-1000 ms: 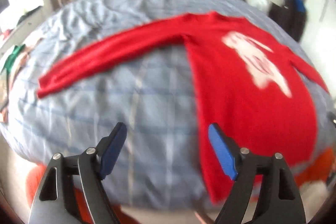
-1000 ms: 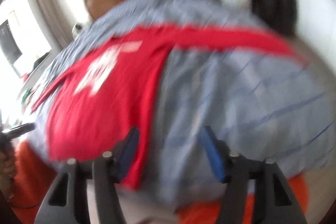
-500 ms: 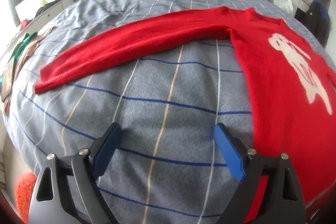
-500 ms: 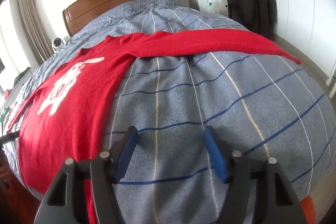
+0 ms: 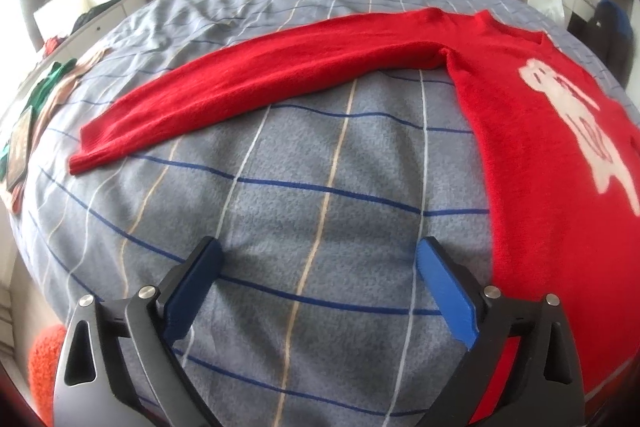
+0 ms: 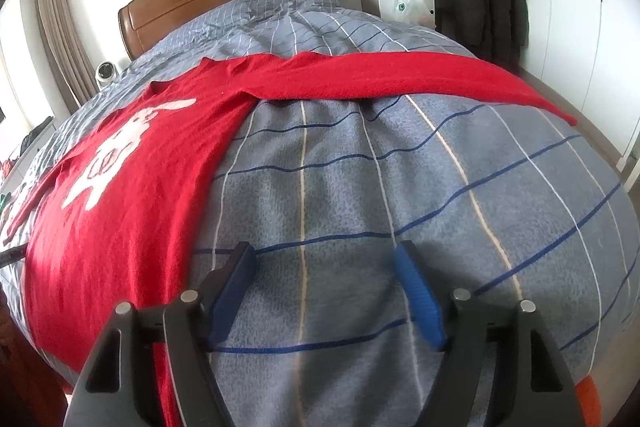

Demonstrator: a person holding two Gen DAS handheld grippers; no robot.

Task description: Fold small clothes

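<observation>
A red knitted long-sleeved sweater (image 5: 536, 163) lies flat, sleeves spread, on the grey checked bedspread (image 5: 304, 195). The left tool (image 5: 318, 259) and right tool (image 6: 324, 259) are both opening over bare bedspread, gripping nothing; sweater body at three and nine o'clock respectively, apparently untouched.

Red sweater (image 5: 532, 163) body cut off by the right edge in the left wrist view, its hem hidden behind the left gripper (image 5: 318, 255); in the right wrist view its far sleeve (image 6: 30, 197) runs off left; items (image 5: 24, 131) at bed's left edge too distorted to identify.
</observation>
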